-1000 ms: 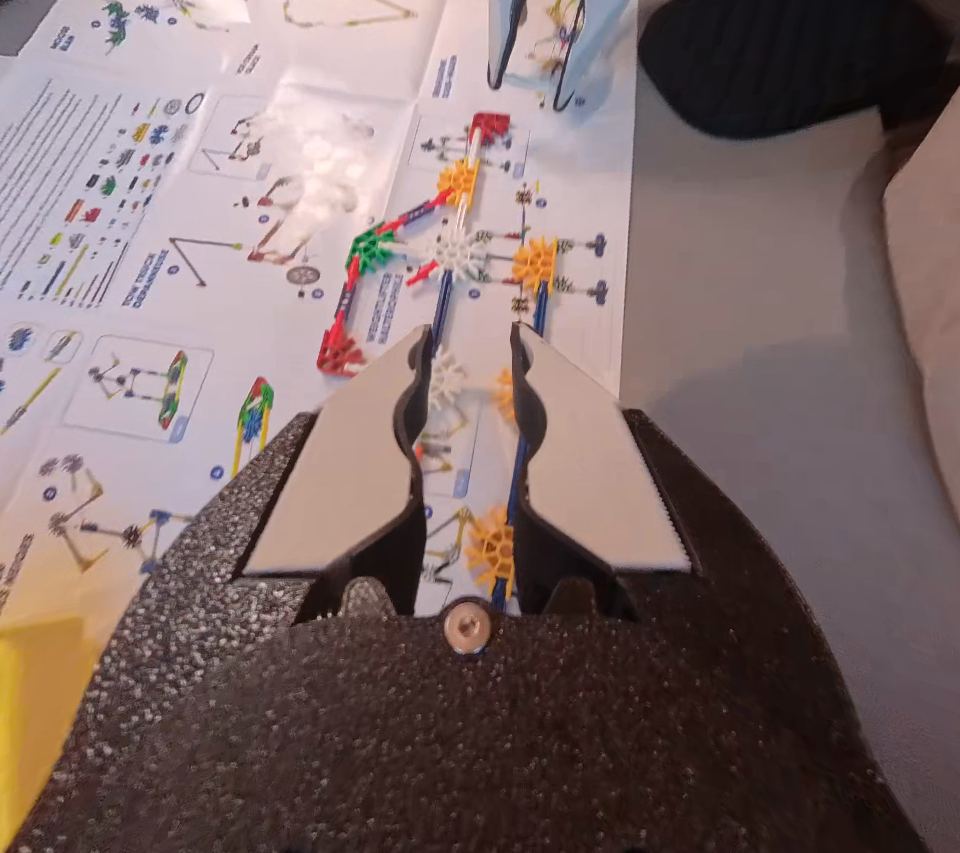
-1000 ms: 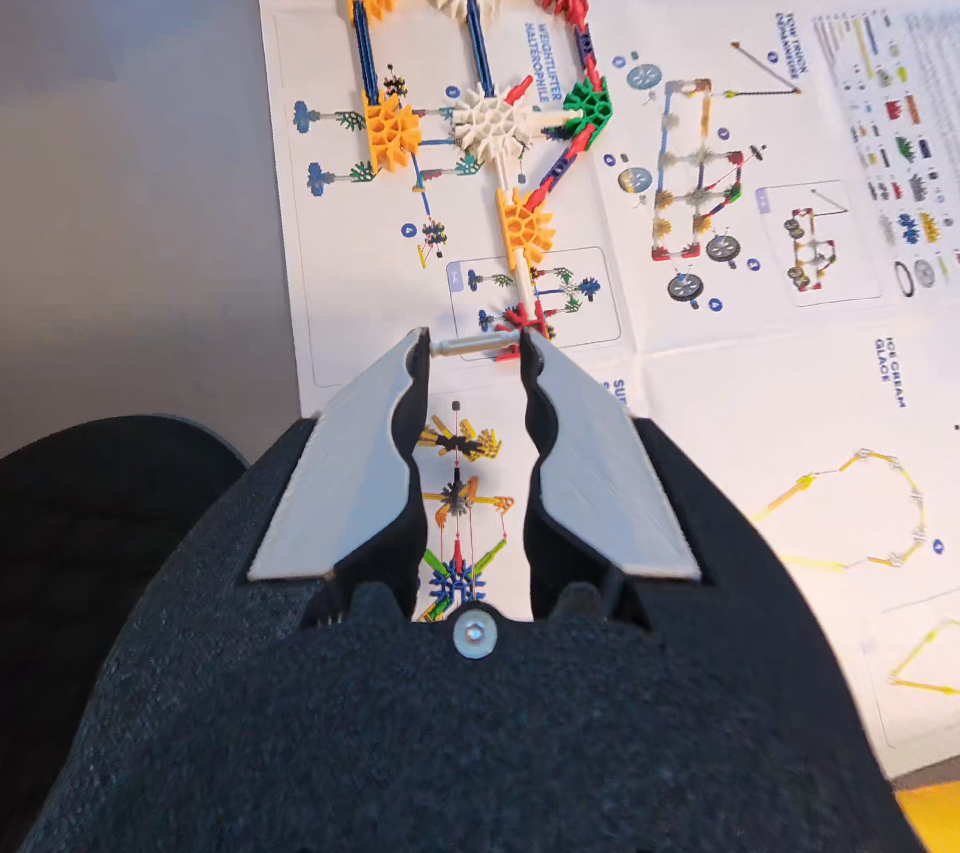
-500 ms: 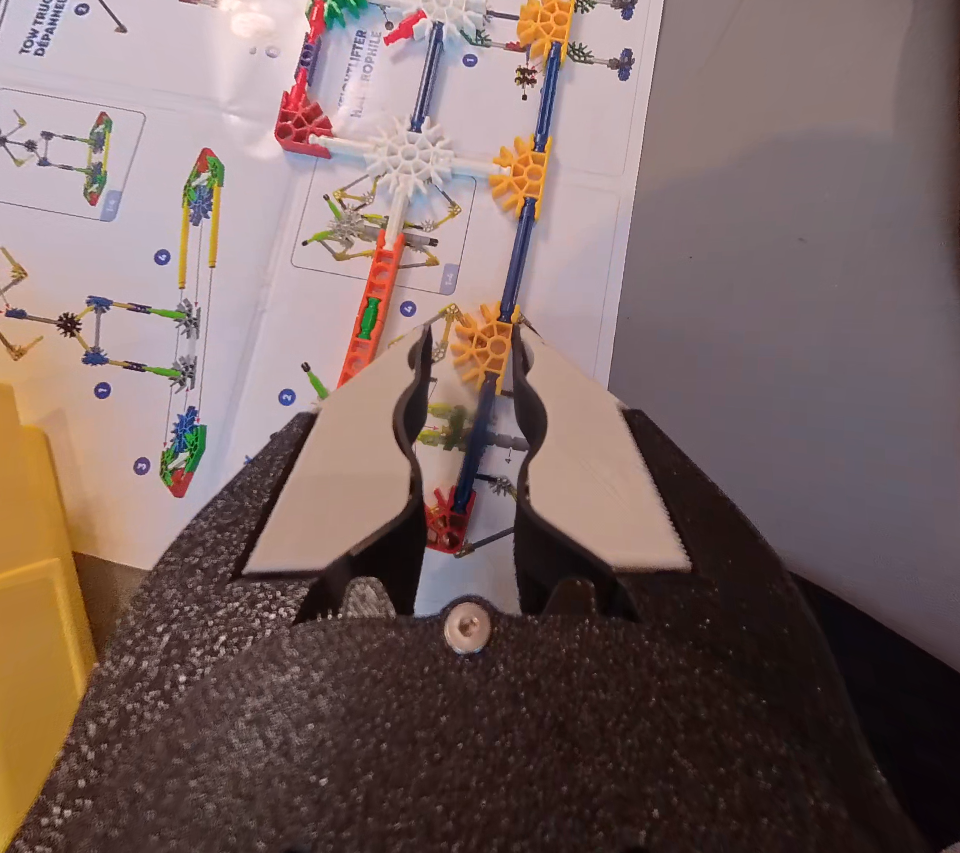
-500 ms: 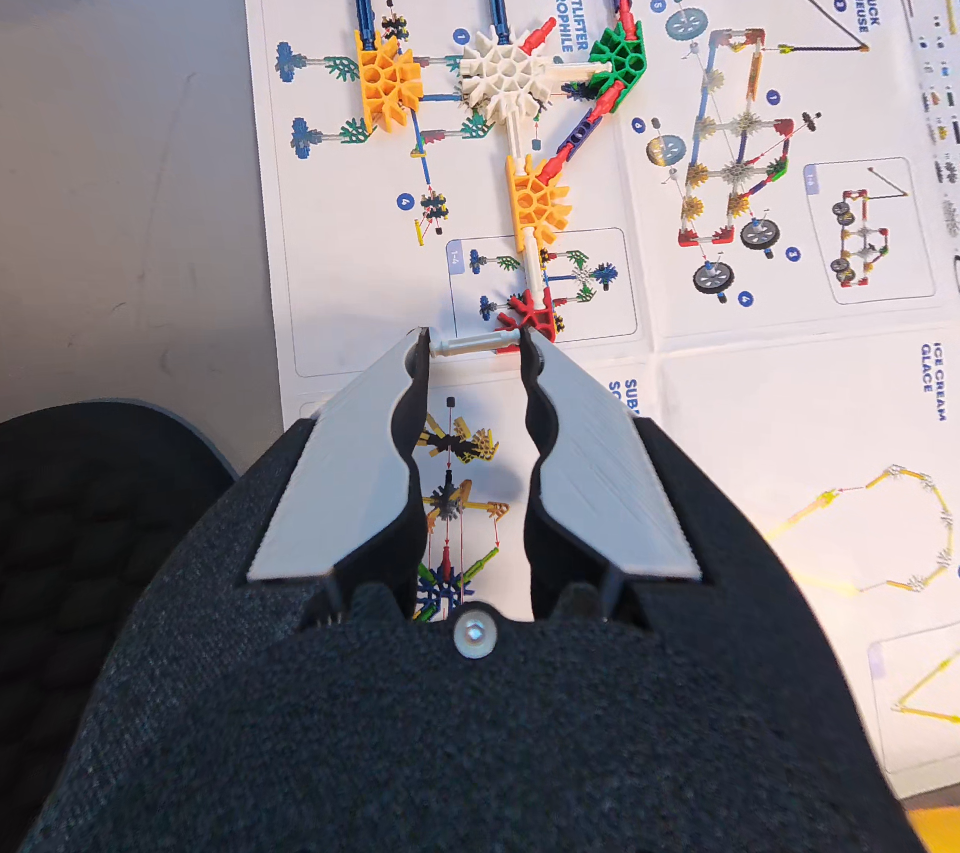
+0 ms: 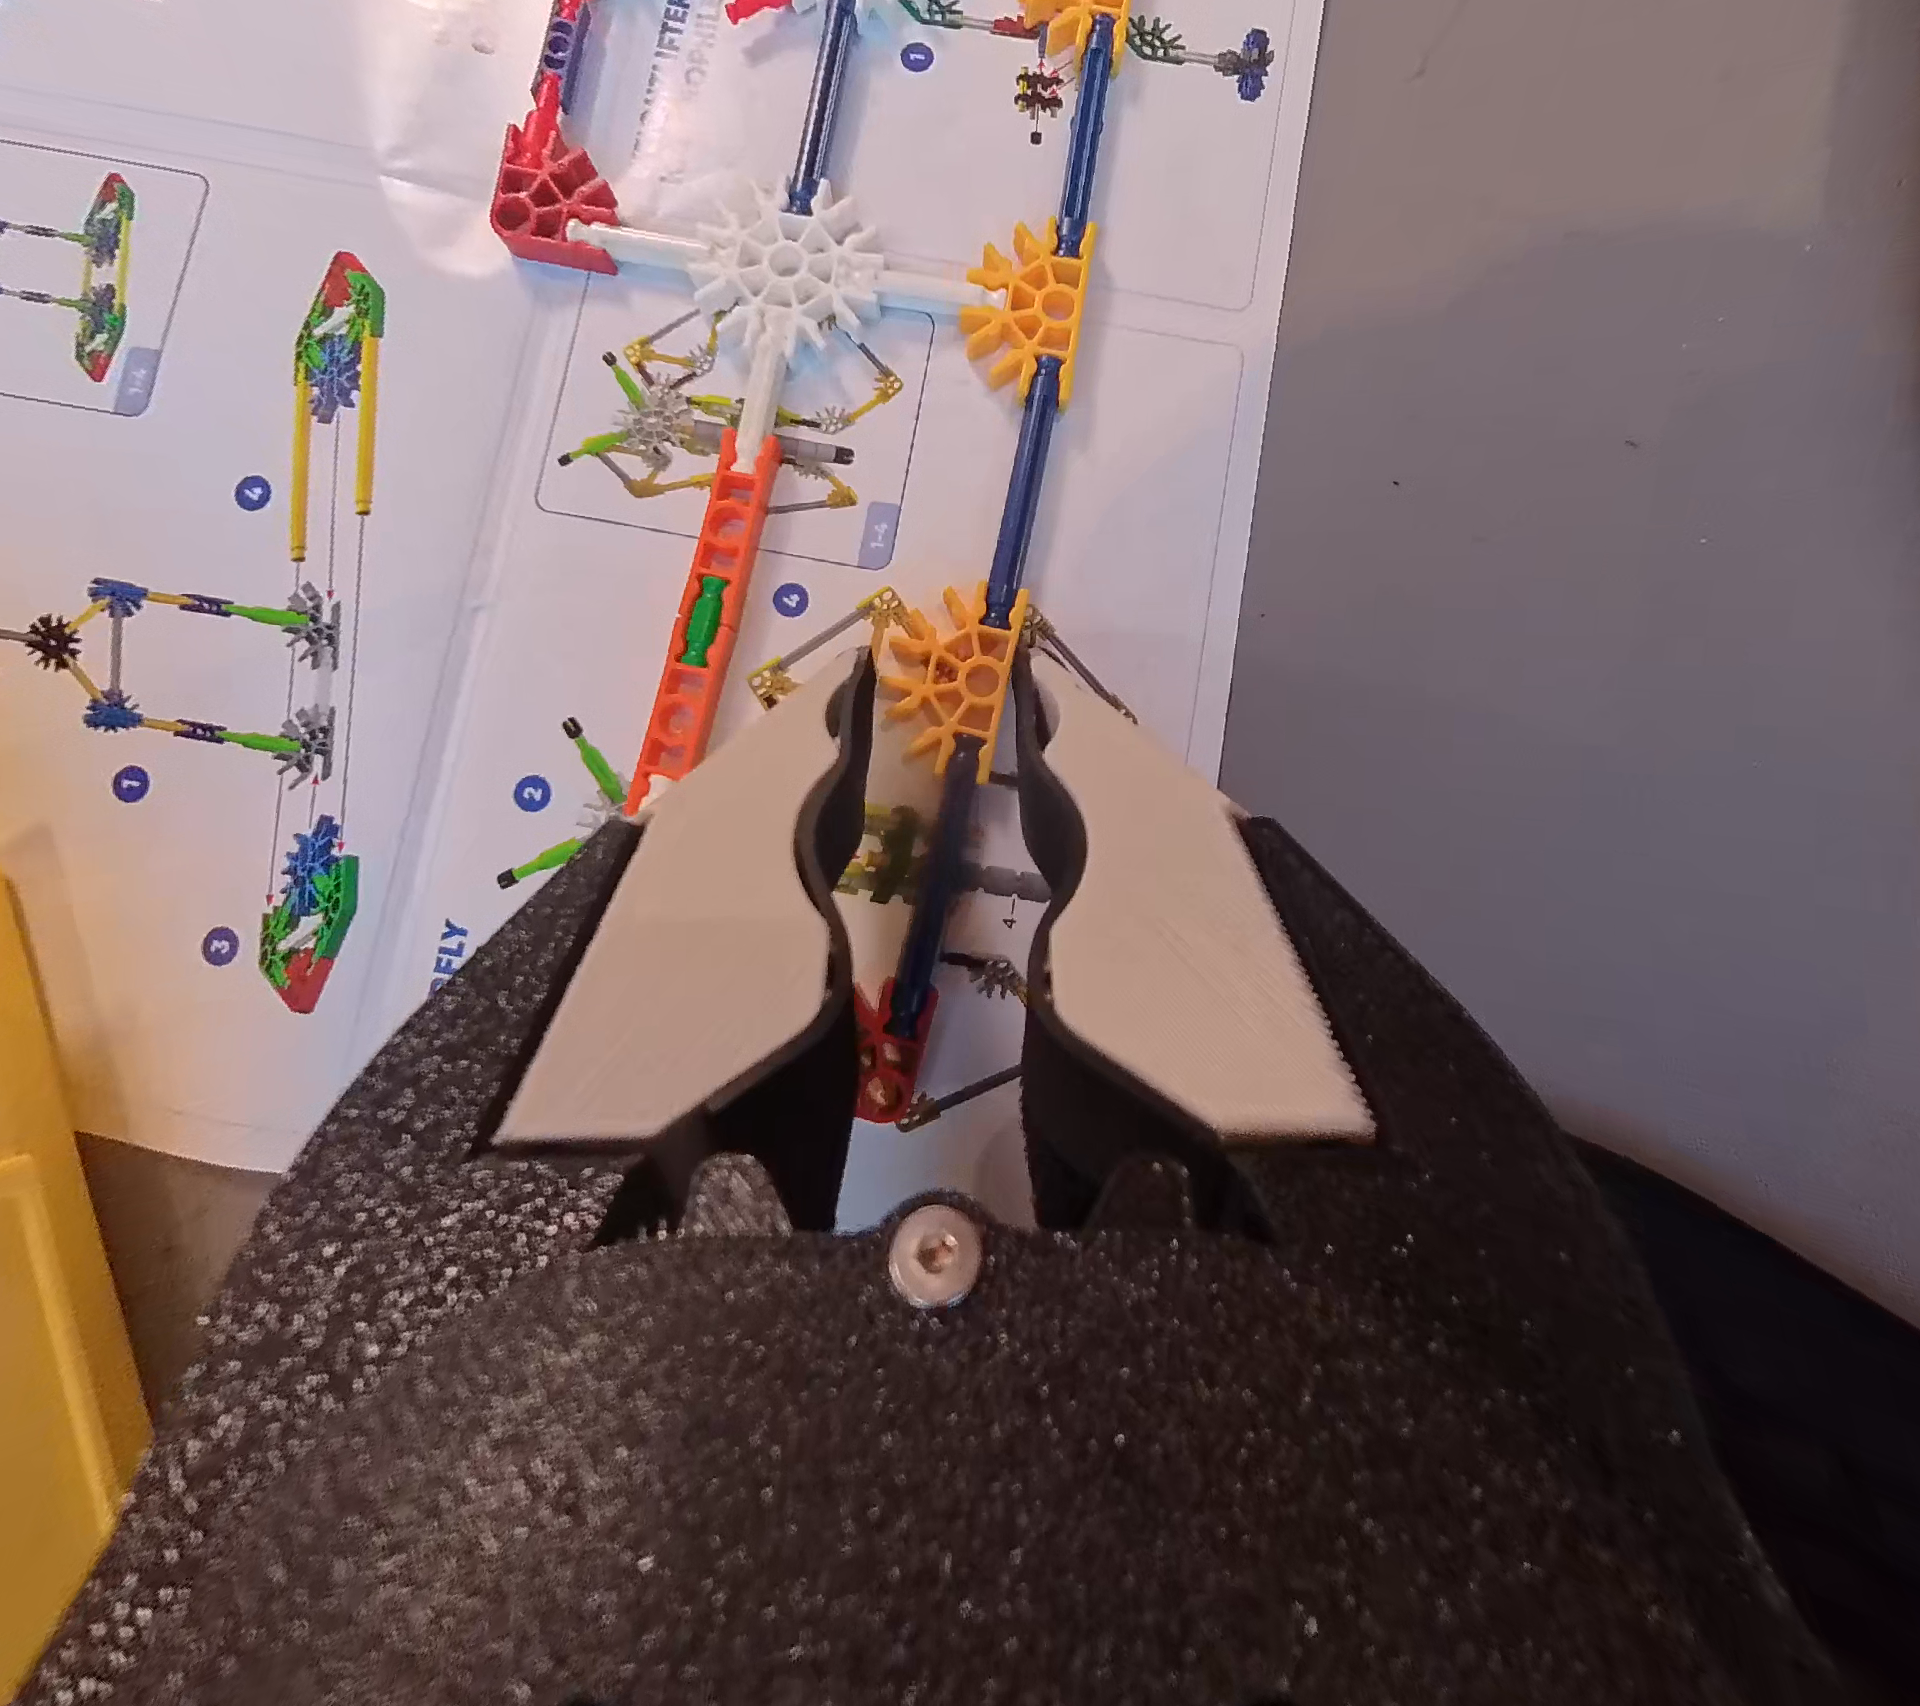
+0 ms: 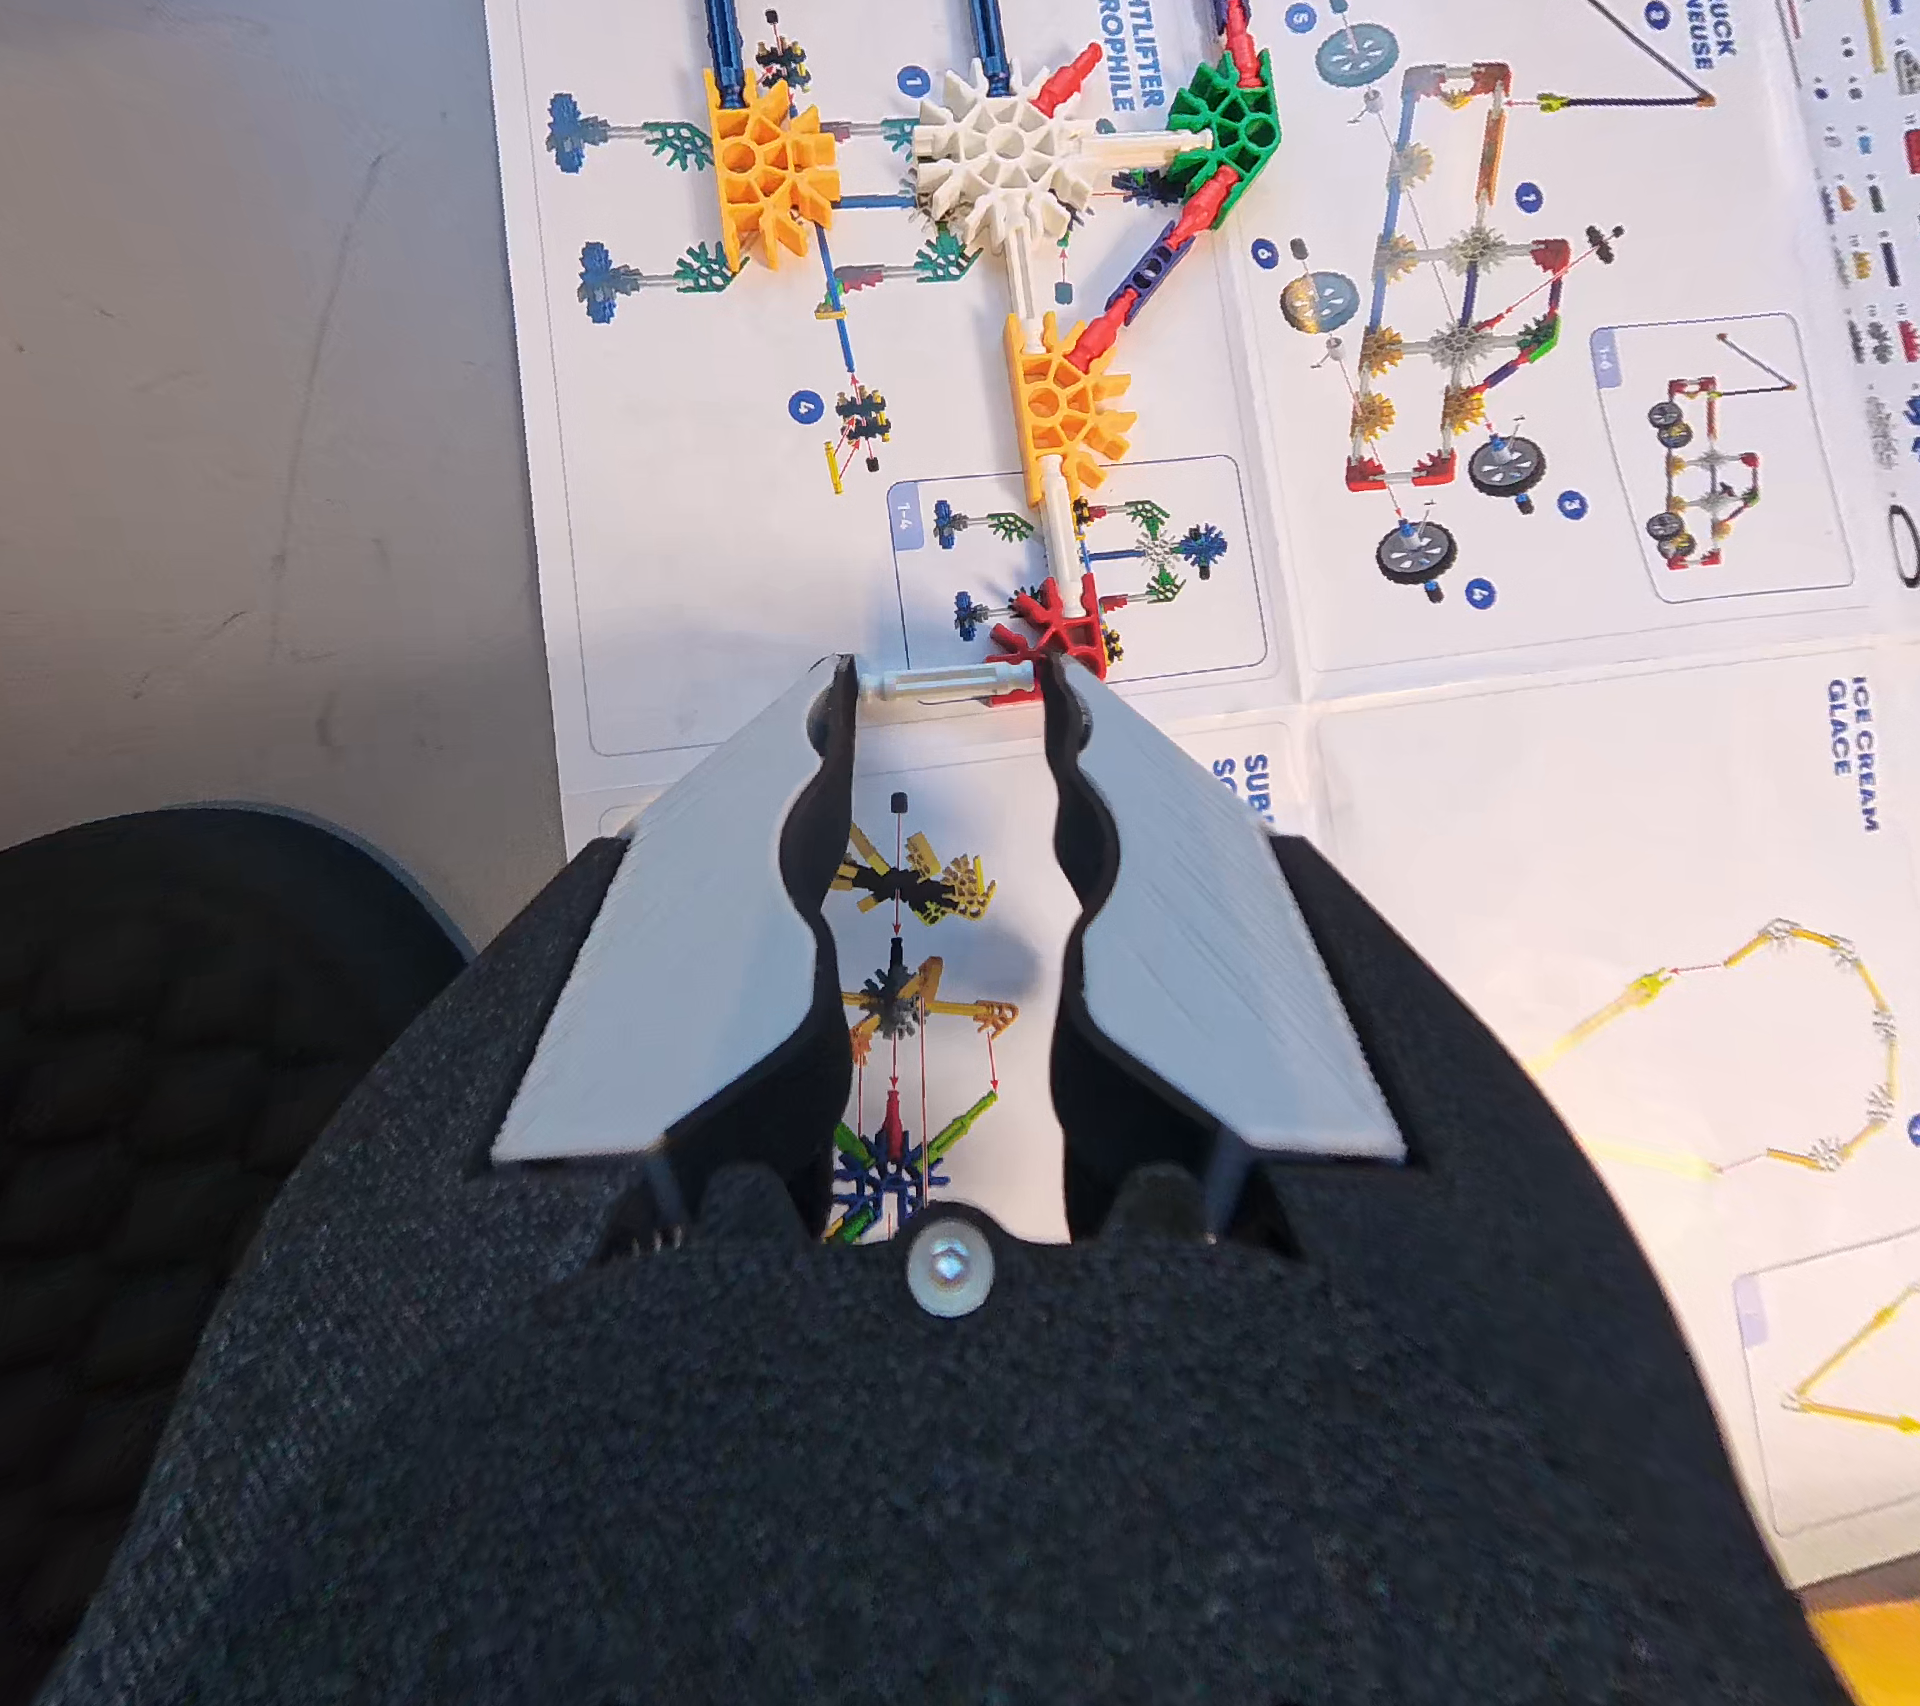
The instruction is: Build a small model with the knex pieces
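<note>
A rod-and-connector model [image 5: 784, 269] lies flat on a printed instruction sheet [image 5: 312, 409]. It has white, yellow, red and green connectors joined by blue and white rods. My left gripper [image 5: 940, 669] grips a yellow connector [image 5: 961, 680] at the model's near end, with a fingertip touching each side. A blue rod [image 5: 940, 887] runs back between the fingers to a red connector [image 5: 888, 1048]. My right gripper [image 6: 951, 682] is shut end to end on a short white rod [image 6: 951, 682]. This rod sits by a red connector [image 6: 1055, 622] at the model's other end [image 6: 997, 150].
The sheet [image 6: 1558, 773] lies on a grey surface [image 5: 1558, 409], and its edge runs beside the model. A yellow box [image 5: 42, 1241] stands at the left. A black cushioned object [image 6: 156, 1033] lies left of my right gripper. An orange strip piece [image 5: 712, 607] sticks out of the model. Spacing between my two grippers at the tips: around 25 cm.
My left gripper drew back along the model from its middle to the yellow connector at the near end. My right gripper moved slightly closer to the model, still holding the white rod.
</note>
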Demonstrator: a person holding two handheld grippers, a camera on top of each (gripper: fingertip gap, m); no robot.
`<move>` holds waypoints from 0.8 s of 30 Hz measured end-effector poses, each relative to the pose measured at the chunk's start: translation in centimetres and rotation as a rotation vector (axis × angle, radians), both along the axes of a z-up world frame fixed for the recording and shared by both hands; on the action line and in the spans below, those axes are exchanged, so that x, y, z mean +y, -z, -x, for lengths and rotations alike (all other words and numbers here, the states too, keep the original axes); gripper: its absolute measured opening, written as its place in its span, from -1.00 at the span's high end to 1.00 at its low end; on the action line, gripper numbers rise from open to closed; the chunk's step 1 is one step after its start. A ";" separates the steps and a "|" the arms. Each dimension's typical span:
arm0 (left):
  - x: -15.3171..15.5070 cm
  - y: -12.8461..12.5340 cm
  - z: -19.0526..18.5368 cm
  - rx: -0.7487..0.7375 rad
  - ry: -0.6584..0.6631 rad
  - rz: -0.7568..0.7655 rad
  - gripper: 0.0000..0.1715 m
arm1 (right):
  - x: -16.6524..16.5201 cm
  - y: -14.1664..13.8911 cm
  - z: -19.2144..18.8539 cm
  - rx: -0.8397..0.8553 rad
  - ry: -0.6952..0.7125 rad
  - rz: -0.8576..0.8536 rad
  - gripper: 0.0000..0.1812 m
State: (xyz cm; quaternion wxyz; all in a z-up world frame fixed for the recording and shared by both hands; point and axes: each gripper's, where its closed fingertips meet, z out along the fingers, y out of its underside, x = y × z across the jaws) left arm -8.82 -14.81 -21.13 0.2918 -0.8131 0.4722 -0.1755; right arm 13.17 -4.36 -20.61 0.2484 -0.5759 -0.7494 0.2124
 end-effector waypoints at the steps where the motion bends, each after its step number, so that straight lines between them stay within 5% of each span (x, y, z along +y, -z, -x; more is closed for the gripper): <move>1: 0.0 0.0 0.0 0.000 0.000 -0.002 0.72 | 0.0 -0.2 0.0 0.004 0.002 0.001 0.61; 10: 0.0 0.0 0.0 -0.014 0.000 -0.013 0.72 | 0.8 -2.9 -0.3 0.038 0.086 0.023 0.75; 24: 0.1 0.1 0.0 -0.043 -0.007 -0.050 0.72 | 0.7 -1.6 -0.6 -0.064 0.259 0.034 1.00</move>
